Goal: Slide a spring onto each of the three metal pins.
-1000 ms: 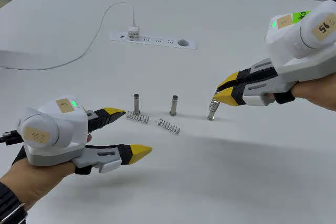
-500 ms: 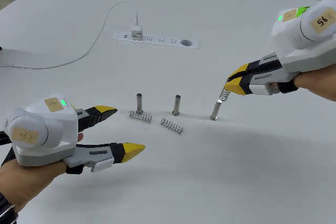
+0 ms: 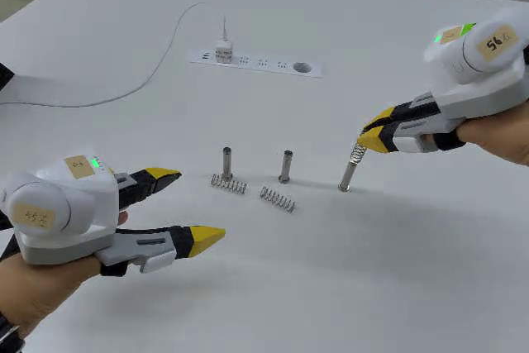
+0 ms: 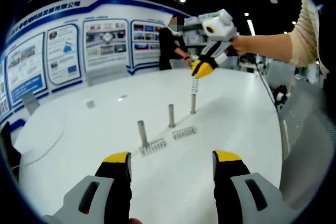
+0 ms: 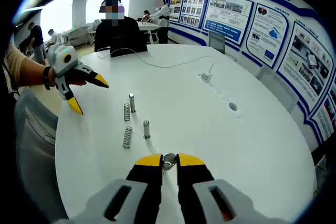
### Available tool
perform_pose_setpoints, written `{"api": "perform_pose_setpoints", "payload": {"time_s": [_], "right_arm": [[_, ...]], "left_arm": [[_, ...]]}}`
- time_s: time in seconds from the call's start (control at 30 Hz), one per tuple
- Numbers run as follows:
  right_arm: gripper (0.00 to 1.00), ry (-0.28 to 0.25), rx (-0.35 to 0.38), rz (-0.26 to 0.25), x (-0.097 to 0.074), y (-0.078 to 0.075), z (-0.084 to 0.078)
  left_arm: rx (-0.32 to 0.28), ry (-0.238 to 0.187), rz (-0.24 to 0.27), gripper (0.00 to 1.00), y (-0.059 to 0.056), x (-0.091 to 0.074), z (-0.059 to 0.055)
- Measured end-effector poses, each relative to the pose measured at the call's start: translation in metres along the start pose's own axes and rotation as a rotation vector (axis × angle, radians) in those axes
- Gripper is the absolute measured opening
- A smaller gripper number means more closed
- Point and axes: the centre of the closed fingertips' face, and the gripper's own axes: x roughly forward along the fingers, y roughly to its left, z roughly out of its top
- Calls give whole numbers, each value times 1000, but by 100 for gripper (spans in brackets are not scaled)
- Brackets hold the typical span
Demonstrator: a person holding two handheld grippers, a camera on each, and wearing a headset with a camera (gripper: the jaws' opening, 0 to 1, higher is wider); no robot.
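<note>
Being pinched between the yellow tips of the right gripper (image 3: 368, 140), whose jaws are being kept narrow around it, a spring (image 3: 357, 153) is being held at a slight tilt. Its lower end is being met by the top of the rightmost pin (image 3: 348, 176). In the right gripper view the spring is being seen end-on, as a small ring between the two tips.

The jaws of the left gripper (image 3: 192, 204) are being held wide apart with nothing between them, low over the white table (image 3: 347, 287) and well apart from the pins.

Two more pins are being left bare and upright on the table: the middle pin (image 3: 286, 166) and the left pin (image 3: 226, 163). One loose spring (image 3: 228, 183) is lying flat at the foot of the left pin, and another loose spring (image 3: 278, 198) is lying just in front of the middle pin.

Farther back, a white power strip (image 3: 254, 63) is lying on the table with a plug (image 3: 223, 51) in it.
</note>
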Motion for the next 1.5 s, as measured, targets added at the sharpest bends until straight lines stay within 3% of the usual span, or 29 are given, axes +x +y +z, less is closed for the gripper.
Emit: {"api": "perform_pose_setpoints", "payload": {"time_s": [0.5, 0.7, 1.13, 1.5], "right_arm": [[11, 19, 4, 11, 10, -1, -6], [11, 36, 13, 12, 20, 3, -15], [11, 52, 42, -11, 39, 3, -28], [11, 71, 45, -21, 45, 6, -36]], "left_arm": [[-3, 4, 2, 63, 2, 0, -1], [-3, 5, 4, 63, 2, -1, -2], [-2, 4, 4, 62, 3, 0, -1], [-6, 1, 4, 62, 2, 0, -1]]}}
